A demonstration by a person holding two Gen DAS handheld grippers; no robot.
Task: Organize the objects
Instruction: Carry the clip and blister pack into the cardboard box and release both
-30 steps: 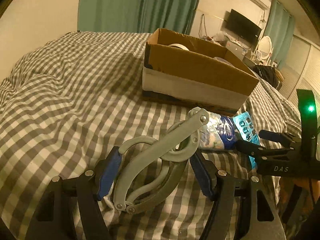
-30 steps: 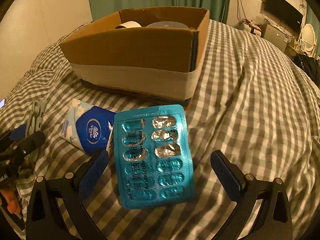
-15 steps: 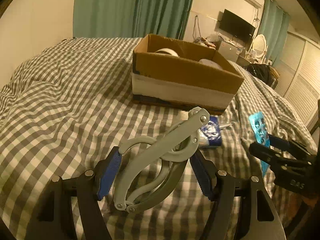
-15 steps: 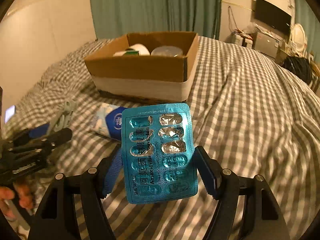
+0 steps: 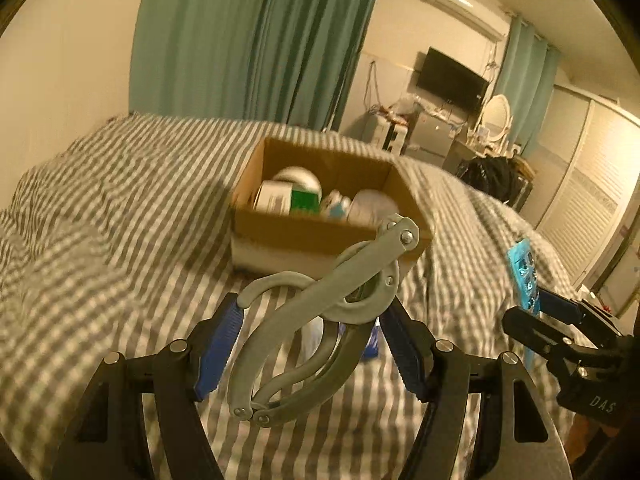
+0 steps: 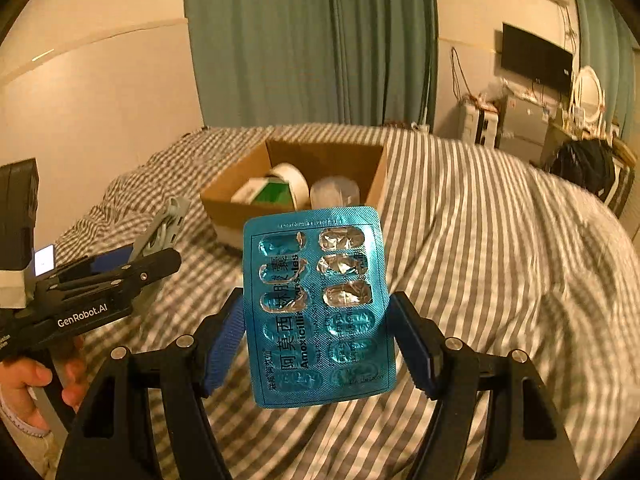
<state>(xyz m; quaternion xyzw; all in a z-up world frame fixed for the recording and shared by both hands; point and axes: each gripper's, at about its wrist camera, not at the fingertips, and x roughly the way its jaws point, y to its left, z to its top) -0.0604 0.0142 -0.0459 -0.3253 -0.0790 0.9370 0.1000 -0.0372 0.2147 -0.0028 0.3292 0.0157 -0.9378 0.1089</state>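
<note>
My left gripper (image 5: 316, 340) is shut on a grey hinged metal tool (image 5: 320, 312), held in the air above the bed. My right gripper (image 6: 316, 340) is shut on a teal blister pack of capsules (image 6: 316, 308), upright, with three pockets burst. An open cardboard box (image 5: 304, 236) stands on the bed ahead of both; it holds a white tape roll (image 6: 294, 178), a green-and-white carton and a clear lidded tub. In the right wrist view the left gripper (image 6: 152, 260) and its tool (image 6: 160, 232) are at left, short of the box (image 6: 328, 152). The right gripper (image 5: 532, 310) shows at the left view's right edge.
A grey-and-white checked duvet (image 6: 480, 260) covers the bed. A blue tissue pack (image 5: 371, 344) lies on it, mostly hidden behind the tool. A hand (image 6: 24, 380) holds the left gripper's handle. Green curtains, a wall TV and a black bag (image 5: 496, 180) stand beyond the bed.
Both grippers have risen off the bed with their objects, and the box's inside now shows from above. The right gripper closed on the blister pack a second ago. The tissue pack stayed on the duvet.
</note>
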